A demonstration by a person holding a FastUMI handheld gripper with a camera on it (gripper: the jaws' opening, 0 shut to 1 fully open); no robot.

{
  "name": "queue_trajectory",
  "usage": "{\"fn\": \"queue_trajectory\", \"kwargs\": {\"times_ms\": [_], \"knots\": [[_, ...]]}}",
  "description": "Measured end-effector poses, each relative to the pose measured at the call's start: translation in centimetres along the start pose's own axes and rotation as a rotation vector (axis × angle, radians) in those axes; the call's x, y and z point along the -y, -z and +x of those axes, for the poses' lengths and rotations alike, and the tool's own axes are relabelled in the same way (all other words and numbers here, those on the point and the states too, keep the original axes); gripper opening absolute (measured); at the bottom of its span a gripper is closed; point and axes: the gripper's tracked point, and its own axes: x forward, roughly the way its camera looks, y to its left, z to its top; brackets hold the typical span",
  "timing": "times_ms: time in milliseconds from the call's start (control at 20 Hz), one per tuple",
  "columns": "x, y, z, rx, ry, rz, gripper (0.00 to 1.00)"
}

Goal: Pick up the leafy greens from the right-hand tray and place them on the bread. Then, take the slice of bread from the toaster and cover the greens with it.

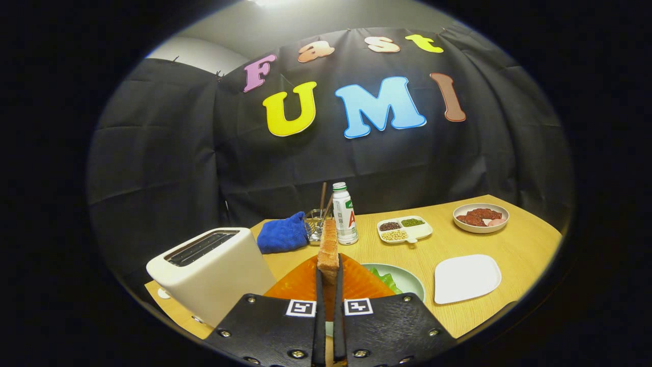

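Note:
My gripper (329, 278) is shut on a slice of toasted bread (328, 247), which stands on edge between the two fingers, lifted above the table. Just left of the fingers stands the white toaster (214, 272), its top slot showing dark. Below and beyond the held slice lies an orange mat (300, 283). To its right sits a pale green plate (407, 280) with leafy greens (385, 279) on it, partly hidden behind the right finger. Any bread under the greens is hidden from me.
A blank white square plate (466, 278) lies to the right of the green plate. Further back stand a bottle (345, 214), a blue cloth (282, 233), a wire holder with sticks (318, 221), a divided dish of beans (405, 229) and a bowl of red food (480, 217).

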Motion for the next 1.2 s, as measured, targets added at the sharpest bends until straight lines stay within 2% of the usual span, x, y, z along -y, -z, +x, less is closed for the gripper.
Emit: {"fn": "queue_trajectory", "kwargs": {"times_ms": [300, 550, 750, 1000, 1150, 1200], "knots": [[0.0, 1.7, 0.9, 0.005, 0.008, 0.101, 0.06], [0.2, 3.3, 2.0, -0.034, -0.01, 0.106, 0.06], [0.8, 4.5, 2.6, -0.074, 0.001, 0.027, 0.09], [1.7, 4.3, 2.8, -0.062, 0.024, -0.096, 0.15], [2.7, 4.7, 3.0, -0.075, 0.049, -0.183, 0.22], [2.9, 4.7, 2.9, -0.07, 0.063, -0.203, 0.29]]}}
